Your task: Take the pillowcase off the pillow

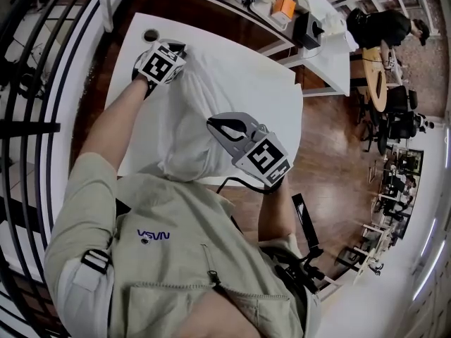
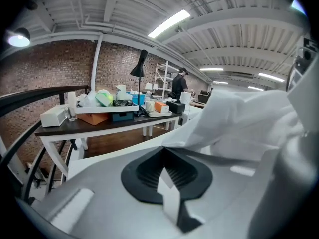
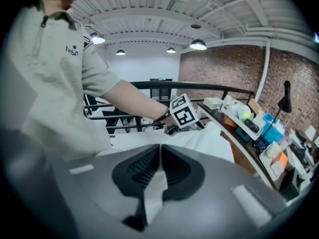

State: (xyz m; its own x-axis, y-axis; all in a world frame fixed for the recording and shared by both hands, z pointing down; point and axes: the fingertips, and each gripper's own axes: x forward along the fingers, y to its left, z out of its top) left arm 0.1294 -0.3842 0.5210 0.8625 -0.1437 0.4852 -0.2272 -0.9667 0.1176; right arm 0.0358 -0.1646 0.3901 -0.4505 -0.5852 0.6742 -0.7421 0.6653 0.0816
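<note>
your left gripper and right gripper are each clenched on a pillowcase fold between the jaws — grip firm; pull evenly — no jerks.

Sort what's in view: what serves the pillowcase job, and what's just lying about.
Job: pillowcase; left gripper and right gripper, both shut on it; table.
Lying about: lamp; orange box; desk.

The head view looks steeply down on the white rectangular surface. Both gripper views skim it closely, from its far corner and near edge.
</note>
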